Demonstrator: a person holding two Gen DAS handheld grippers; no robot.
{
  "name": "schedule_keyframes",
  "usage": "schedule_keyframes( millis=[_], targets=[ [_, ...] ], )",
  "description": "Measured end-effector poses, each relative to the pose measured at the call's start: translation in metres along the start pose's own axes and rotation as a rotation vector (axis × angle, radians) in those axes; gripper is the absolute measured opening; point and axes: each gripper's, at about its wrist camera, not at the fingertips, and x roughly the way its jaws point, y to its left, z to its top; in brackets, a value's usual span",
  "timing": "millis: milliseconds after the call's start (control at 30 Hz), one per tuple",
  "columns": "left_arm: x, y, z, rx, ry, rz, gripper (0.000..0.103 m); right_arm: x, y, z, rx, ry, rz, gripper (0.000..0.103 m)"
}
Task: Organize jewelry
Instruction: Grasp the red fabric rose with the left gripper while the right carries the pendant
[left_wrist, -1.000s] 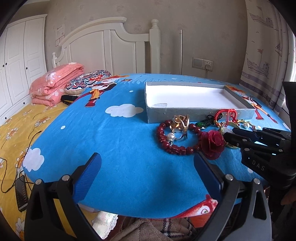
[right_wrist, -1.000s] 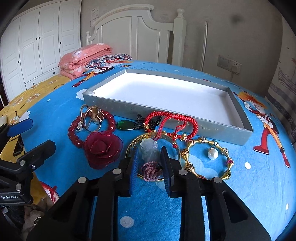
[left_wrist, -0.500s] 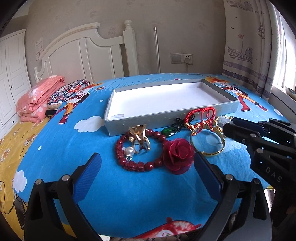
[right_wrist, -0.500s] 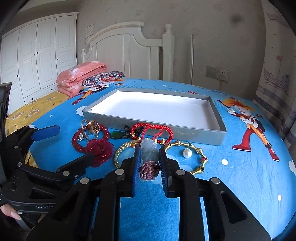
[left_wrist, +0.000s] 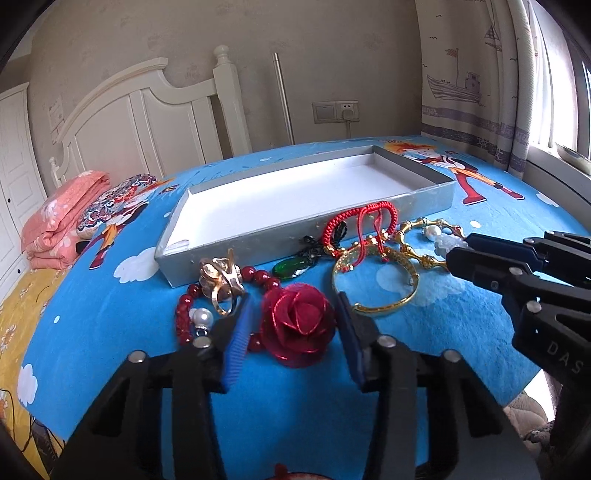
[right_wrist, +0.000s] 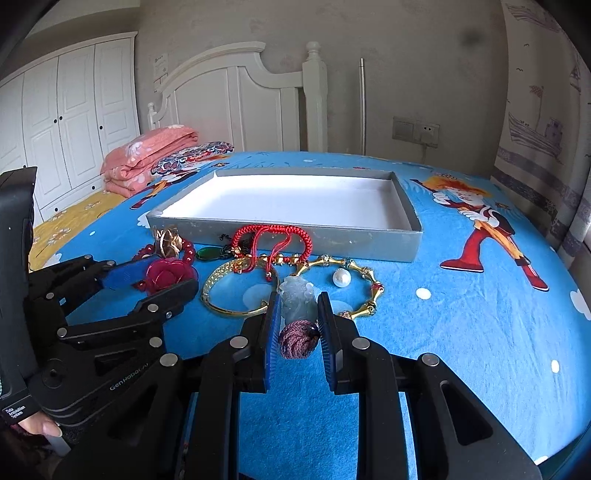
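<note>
Bed (right_wrist: 480, 325) with blue cartoon-print cover. White headboard (right_wrist: 236, 99) against the wall. Folded pink quilt (right_wrist: 147, 158) beside a patterned pillow (right_wrist: 192, 157). White wardrobe (right_wrist: 66, 122) at left. Wall socket (right_wrist: 415, 132); ship-print curtain (left_wrist: 465, 74).

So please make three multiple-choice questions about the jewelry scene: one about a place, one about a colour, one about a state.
1. Where do the jewelry pieces lie?
A. inside the grey tray
B. on the blue bedspread in front of the tray
C. on the pink folded blanket

2. What colour is the fabric rose?
A. dark red
B. white
C. yellow

3. How is the left tool set?
A. far from all jewelry
B. inside the tray
C. its fingers on either side of the rose

Answers: 1 B, the grey tray shows only its white floor and the pieces lie on the blue bedspread. 2 A, the fabric rose is dark red. 3 C, the left tool has a blue finger on each side of the rose.
</note>
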Motion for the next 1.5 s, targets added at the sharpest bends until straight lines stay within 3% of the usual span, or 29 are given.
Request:
schedule_keyframes(
  millis=[367, 933, 1267, 1500],
  targets=[
    [-0.034, 0.019, -0.005, -0.072, -0.104, -0.010, 0.037, -0.009, 0.016, -0.001, -0.034, -0.023, -0.007, 0.022],
    [-0.028, 0.039, 0.000, -0.164, -0.073, 0.012, 0.037, -0.002, 0.020, 0.014, -0.028, -0.025, -0.038, 0.022],
    [-0.010, 0.047, 0.049, -0.183, -0.078, 0.084, 0.037, 0.018, 0.010, 0.059, -0.013, -0.047, -0.093, 0.022],
    [0.028, 0.054, 0.097, -0.202, -0.018, 0.110, 0.037, 0.053, -0.002, 0.097, -0.012, -0.030, -0.121, 0.022]
  ],
)
